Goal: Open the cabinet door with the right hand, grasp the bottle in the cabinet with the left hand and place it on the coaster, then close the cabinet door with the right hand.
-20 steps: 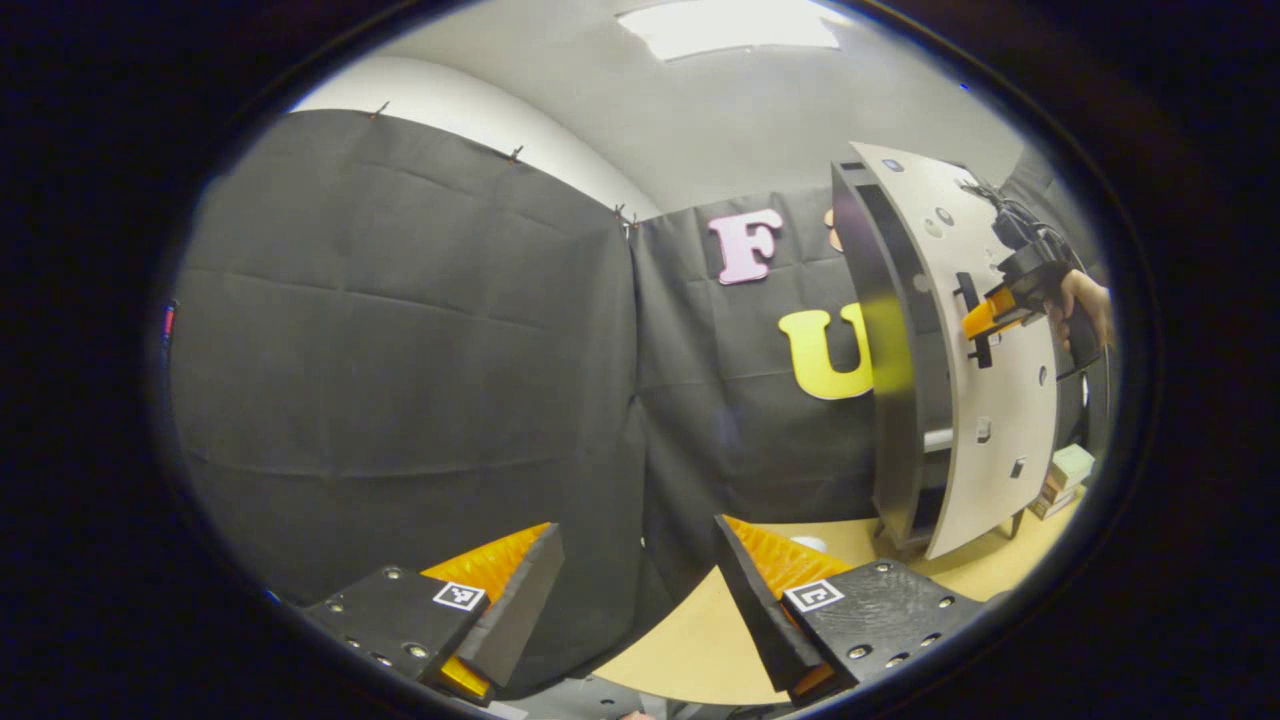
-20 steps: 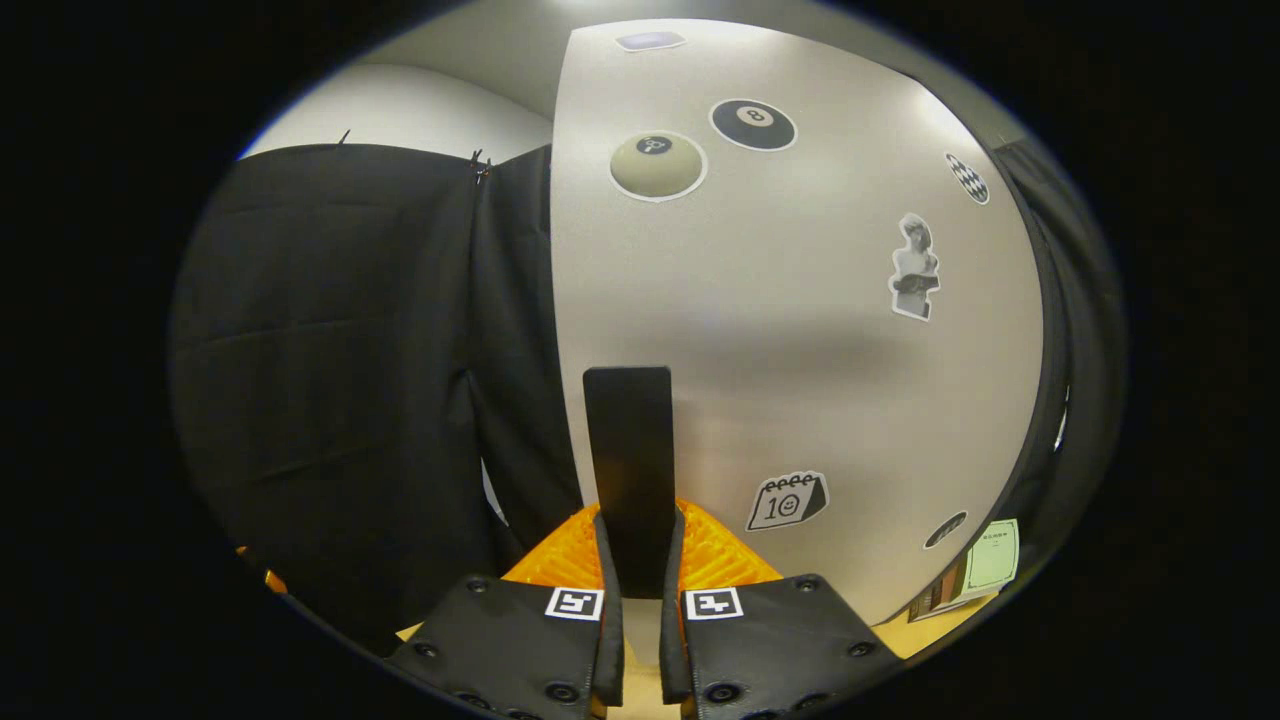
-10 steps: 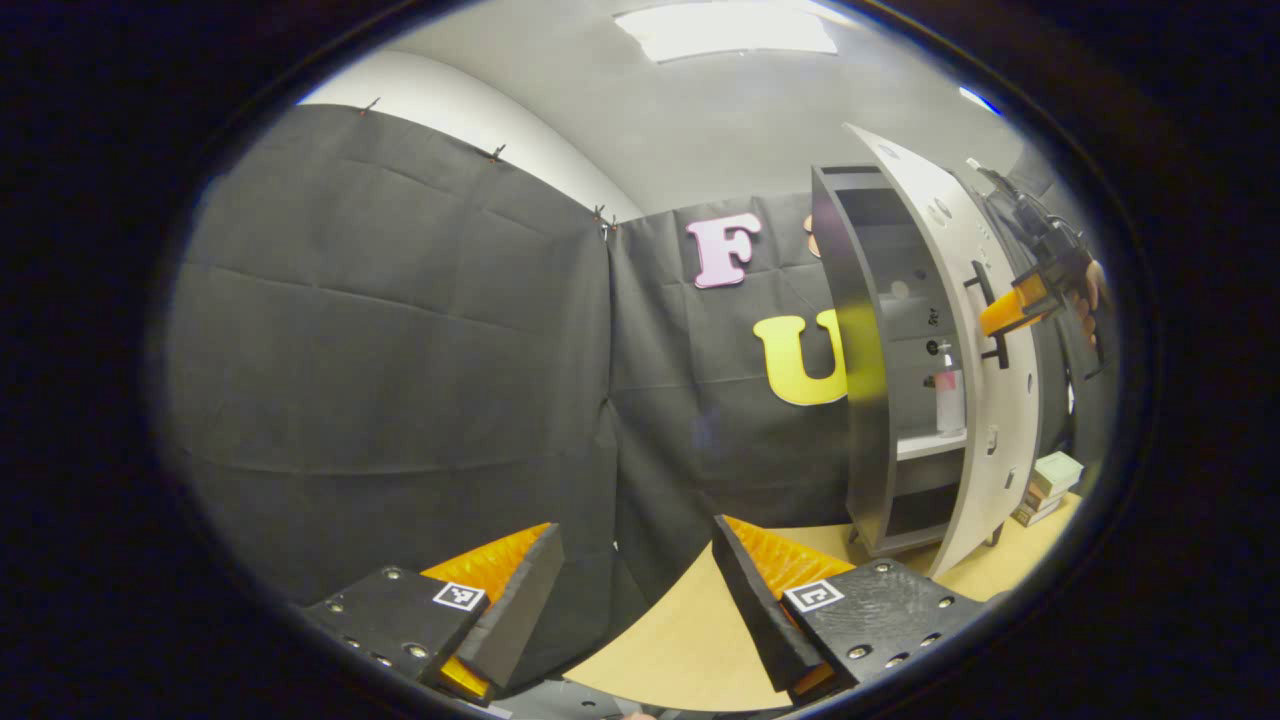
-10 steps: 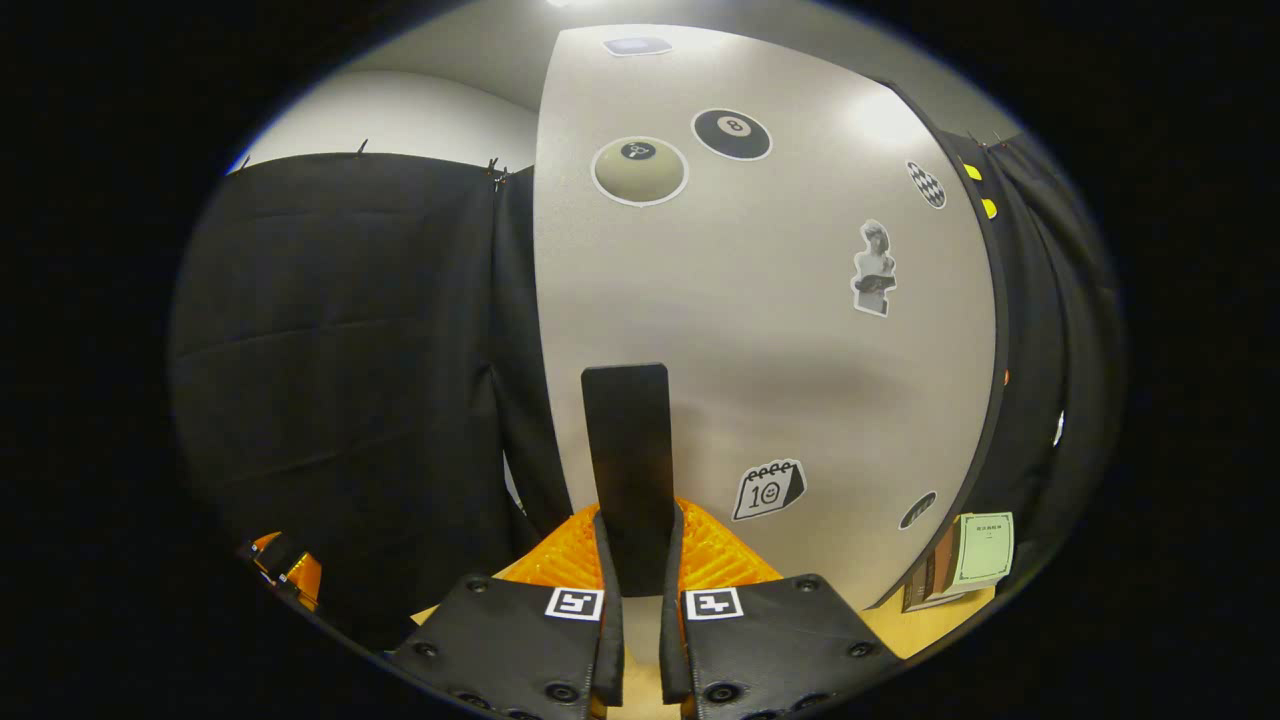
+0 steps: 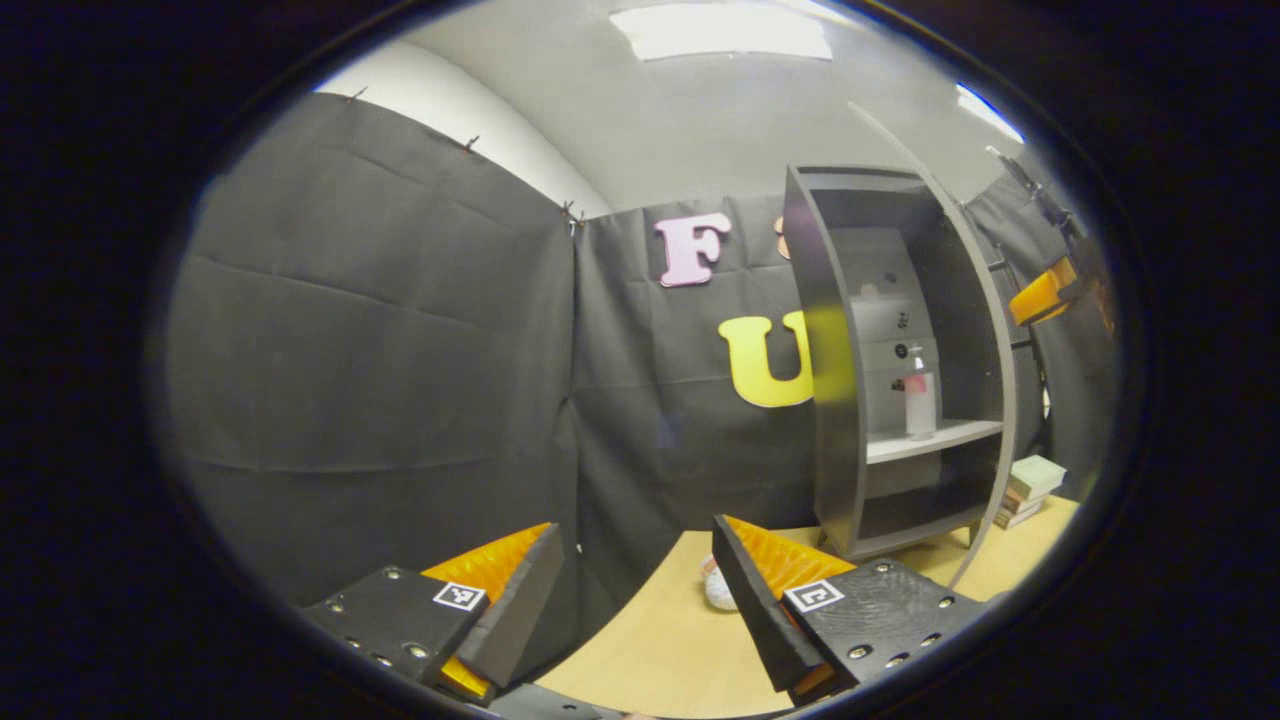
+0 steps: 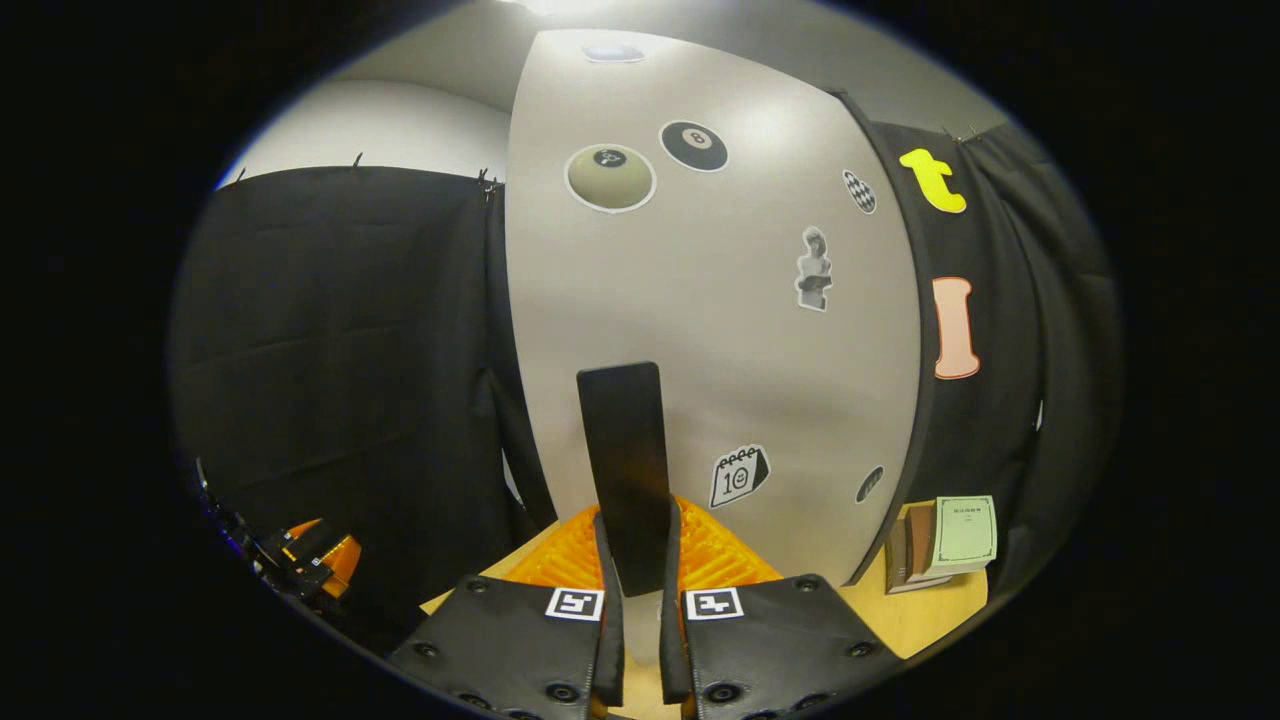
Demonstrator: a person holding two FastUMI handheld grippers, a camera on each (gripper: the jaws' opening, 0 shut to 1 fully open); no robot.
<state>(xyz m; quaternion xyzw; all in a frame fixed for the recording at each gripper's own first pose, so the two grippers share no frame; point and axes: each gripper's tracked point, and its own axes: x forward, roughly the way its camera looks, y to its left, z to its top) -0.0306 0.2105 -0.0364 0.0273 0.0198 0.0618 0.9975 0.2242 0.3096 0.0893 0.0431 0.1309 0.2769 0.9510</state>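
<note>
Gripping the door handle, the right claw has both fingers pressed on that dark vertical bar, one on each side. The door is pale and covered in stickers: two billiard balls near the top, a small statue figure, a checkered oval, and a little calendar just beside the handle. In the left claw view the door is swung wide and seen nearly edge-on, with the right claw far off at its outer face.

The cabinet stands open at the far right part of the bench, dark on the outside with a lighter back panel. The bottle is on the middle shelf, upright, clear body with a pinkish pump top, sitting toward the shelf's front edge and not touching the side walls as far as I can tell.

The left claw is spread wide with nothing between its fingers, sitting low at the near side of the bench, well apart from the cabinet. A small white round thing, probably the coaster, lies on the bench just beyond its right finger, half hidden by it.

A stack of books sits on the bench beside the cabinet, at the far right edge.
</note>
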